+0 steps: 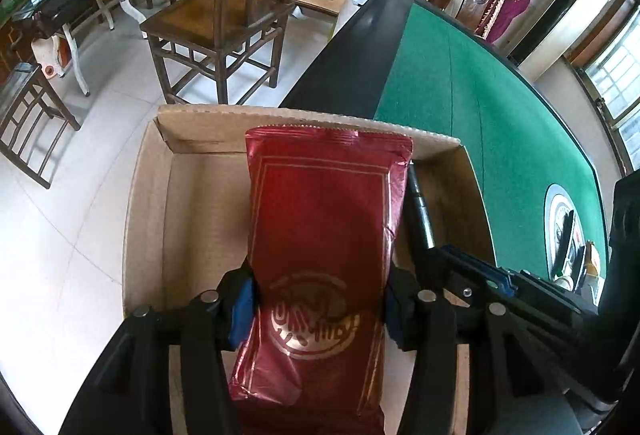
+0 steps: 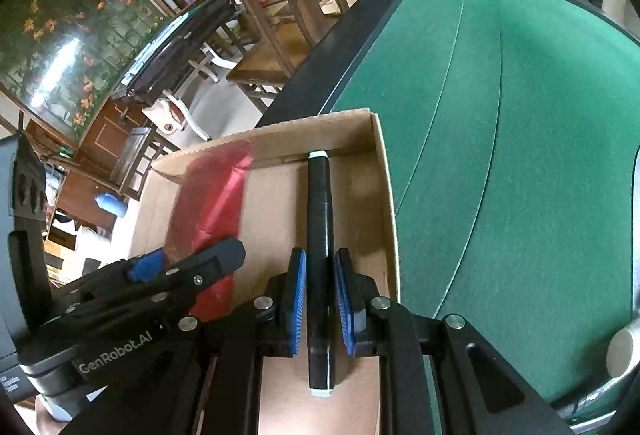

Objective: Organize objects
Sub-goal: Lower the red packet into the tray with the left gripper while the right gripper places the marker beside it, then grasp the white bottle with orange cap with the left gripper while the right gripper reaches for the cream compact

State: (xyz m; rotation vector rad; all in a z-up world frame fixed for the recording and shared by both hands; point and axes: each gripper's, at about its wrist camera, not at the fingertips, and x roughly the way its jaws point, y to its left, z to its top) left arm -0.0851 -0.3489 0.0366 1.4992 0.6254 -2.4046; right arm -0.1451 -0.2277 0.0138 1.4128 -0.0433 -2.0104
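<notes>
Inside the cardboard box (image 1: 148, 195) I see bare floor left of the red packet (image 1: 320, 235); right of it the black marker (image 2: 319, 235) crowds the wall.

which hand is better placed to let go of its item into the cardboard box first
Left, probably. Its gripper has the red packet lying inside the cardboard box, pads barely touching. The right gripper is clamped on the black marker.

Left claw (image 2: 192, 271), housing side: white lettering "GenRobot.AI". Red packet (image 1: 320, 255): gold circular emblem with lettering, not legible. No other readable text.
</notes>
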